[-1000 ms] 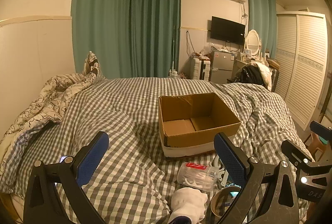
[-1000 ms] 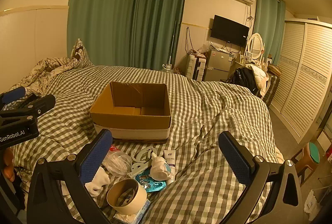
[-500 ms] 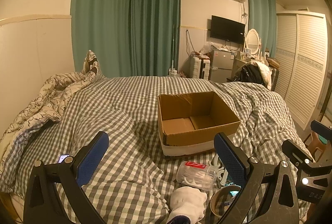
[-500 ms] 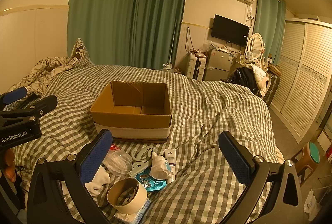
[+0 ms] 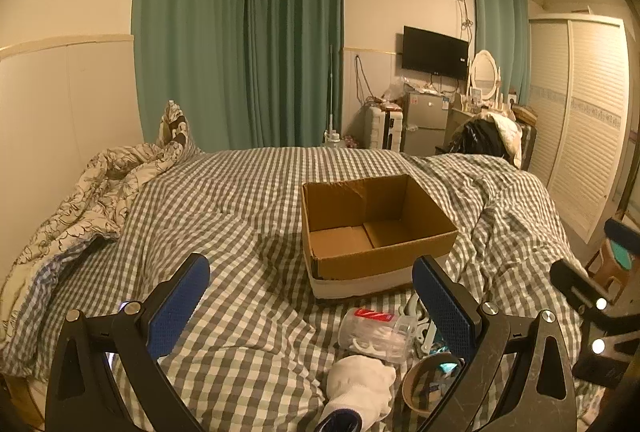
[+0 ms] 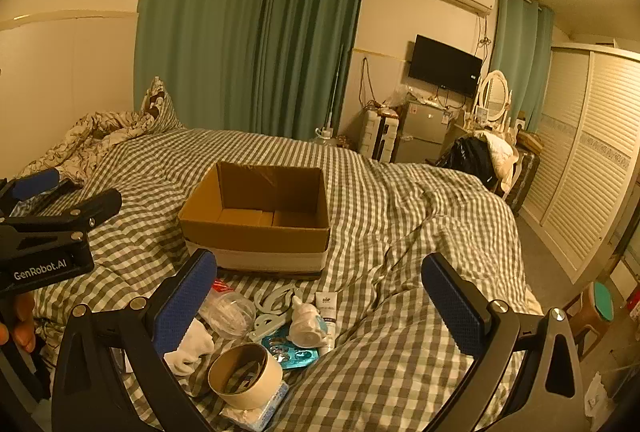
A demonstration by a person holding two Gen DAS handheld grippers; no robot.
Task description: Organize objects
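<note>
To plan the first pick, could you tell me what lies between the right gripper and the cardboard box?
In the right wrist view, small clutter sits between the right gripper and the cardboard box: a tape roll, white sock and clear container.

Left gripper (image 5: 310, 306) and right gripper (image 6: 320, 302) gape wide, empty.

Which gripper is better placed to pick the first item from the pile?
Probably the right gripper: open, with the tape roll and white sock between its fingers; the open left gripper frames mostly bare checked duvet.
</note>
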